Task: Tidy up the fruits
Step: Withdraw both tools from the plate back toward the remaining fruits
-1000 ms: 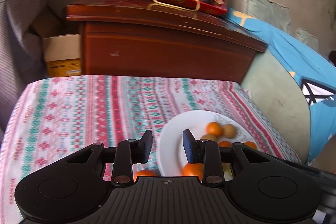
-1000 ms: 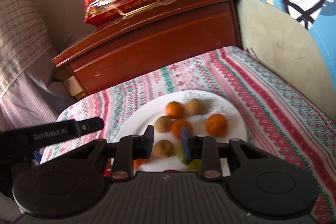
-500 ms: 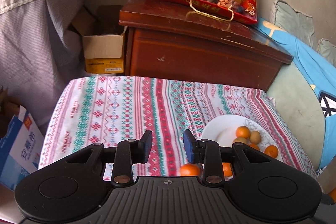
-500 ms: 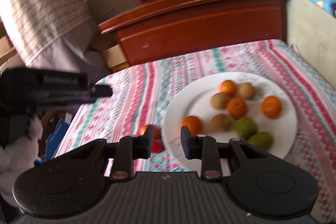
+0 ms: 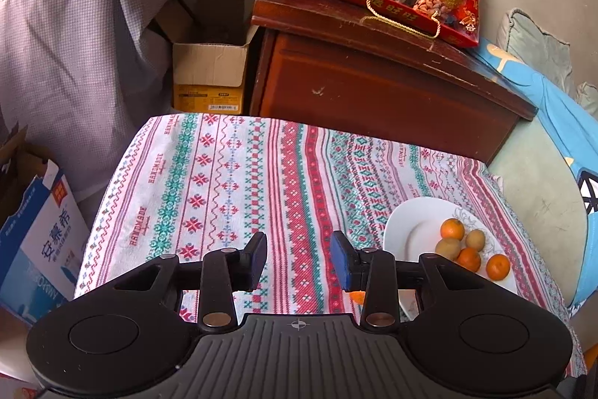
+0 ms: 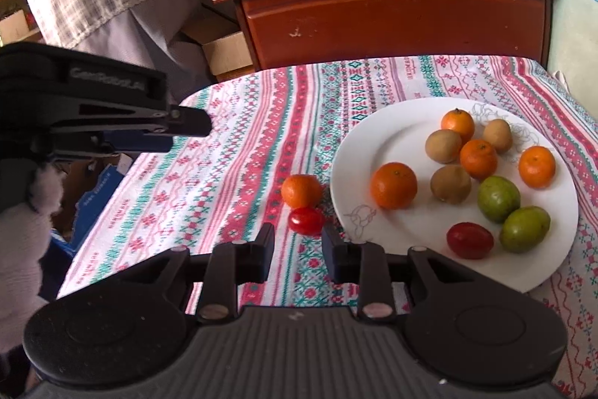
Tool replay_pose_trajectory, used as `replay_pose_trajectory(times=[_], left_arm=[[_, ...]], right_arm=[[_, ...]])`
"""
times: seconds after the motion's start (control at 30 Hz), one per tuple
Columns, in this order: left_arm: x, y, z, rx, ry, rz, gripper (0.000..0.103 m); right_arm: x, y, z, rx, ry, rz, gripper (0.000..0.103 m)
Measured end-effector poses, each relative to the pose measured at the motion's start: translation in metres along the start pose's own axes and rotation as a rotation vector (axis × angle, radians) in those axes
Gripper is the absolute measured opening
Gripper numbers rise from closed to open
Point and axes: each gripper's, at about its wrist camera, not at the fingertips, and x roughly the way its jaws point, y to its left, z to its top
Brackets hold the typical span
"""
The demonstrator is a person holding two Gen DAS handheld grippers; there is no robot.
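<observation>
Since the earlier frame, our left claw [image 5: 298,260] had swung away from the plate [image 6: 358,152], its jaws opening on nothing. Our right claw [image 6: 297,251] hung released, empty, near the tomato [image 6: 305,220] and orange [image 6: 301,190] on the counter beside the plate. A nudge could roll them away.

Bare tablecloth [image 5: 231,182] leftward; plate [image 6: 358,152] and cabinet [image 6: 392,14] beyond.

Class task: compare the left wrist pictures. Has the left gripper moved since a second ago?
Yes. The left gripper has drawn leftward from the white plate, which now lies at its right, with bare tablecloth between its opening jaws.
</observation>
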Motion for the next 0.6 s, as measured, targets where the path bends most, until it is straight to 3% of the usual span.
replay_pose_trajectory(times=[0.6], left_arm=[[0.008,0.006,-0.01,0.005,0.032,-0.007,0.037]], right_arm=[[0.019,-0.001,0.004,0.006,-0.005,-0.022,0.027]])
